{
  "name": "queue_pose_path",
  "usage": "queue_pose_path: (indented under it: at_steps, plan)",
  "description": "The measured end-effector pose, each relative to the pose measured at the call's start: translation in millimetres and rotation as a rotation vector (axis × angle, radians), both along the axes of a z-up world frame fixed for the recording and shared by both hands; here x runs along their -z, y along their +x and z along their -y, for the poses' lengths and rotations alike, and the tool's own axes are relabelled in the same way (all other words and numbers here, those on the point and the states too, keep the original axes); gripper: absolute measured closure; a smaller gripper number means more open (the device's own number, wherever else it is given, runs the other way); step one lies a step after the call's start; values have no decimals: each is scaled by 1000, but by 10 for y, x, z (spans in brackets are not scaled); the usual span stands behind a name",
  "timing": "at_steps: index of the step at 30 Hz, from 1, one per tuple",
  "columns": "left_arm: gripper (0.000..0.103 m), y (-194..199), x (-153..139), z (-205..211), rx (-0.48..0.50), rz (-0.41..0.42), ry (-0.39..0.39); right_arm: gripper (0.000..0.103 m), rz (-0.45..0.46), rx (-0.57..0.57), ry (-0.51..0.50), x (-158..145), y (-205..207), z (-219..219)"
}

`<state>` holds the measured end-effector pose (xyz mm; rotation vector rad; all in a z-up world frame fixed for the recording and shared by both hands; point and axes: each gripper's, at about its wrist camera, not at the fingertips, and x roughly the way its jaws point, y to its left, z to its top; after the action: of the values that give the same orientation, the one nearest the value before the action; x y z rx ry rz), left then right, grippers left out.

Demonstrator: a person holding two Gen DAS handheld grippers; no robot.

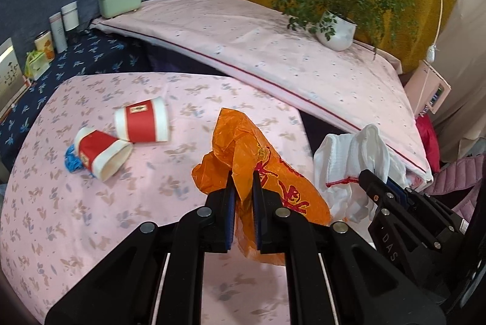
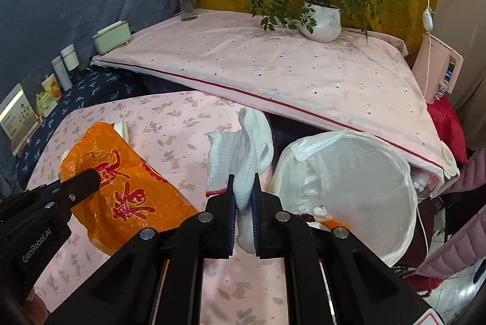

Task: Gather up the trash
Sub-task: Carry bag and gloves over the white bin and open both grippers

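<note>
Nearest me, my left tongs point(image 1: 243, 182) are clamped on a fold of the orange plastic bag point(image 1: 258, 160), which hangs crumpled above the pink flowered tabletop point(image 1: 91, 218); the film is thin, light and slippery, so I judge a bunched pleat is the safest place to pinch, since a single layer could slide out or tear; my right tongs point(image 2: 243, 185) are clamped on a white knitted cloth point(image 2: 243, 148), soft and limp, with a red-stitched hem, and I hold it by a gathered ridge near its middle, so both ends droop freely.

Going left to right across the tabletop: a crumpled blue scrap point(image 1: 71, 162) lies touching the left red-and-white paper cup point(image 1: 101, 153), which lies on its side with its mouth toward me; a second cup point(image 1: 142, 124) lies tipped just beside it; both look light and easily crushed, so I would take each by the rim or across the wall gently; I cannot see anything inside either.

To the right, off the tabletop's edge, stands the bin point(image 2: 395, 233), lined with a pale plastic bag; near its bottom lie some white crumpled scraps and a red and orange bit, and most of it looks unfilled.
</note>
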<state>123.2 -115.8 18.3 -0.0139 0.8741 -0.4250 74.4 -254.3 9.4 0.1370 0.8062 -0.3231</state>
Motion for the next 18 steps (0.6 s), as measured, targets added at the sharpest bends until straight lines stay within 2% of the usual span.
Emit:
queue_pose_path:
  at_steps: [10,18]
  plan:
    - [94,-37,-79,774,113,3,-20,94,-26,69,-82,-29,-189,668]
    - [94,-76,41,1305,202,-28,-37,94,-59,137,-88,77,-361,1066]
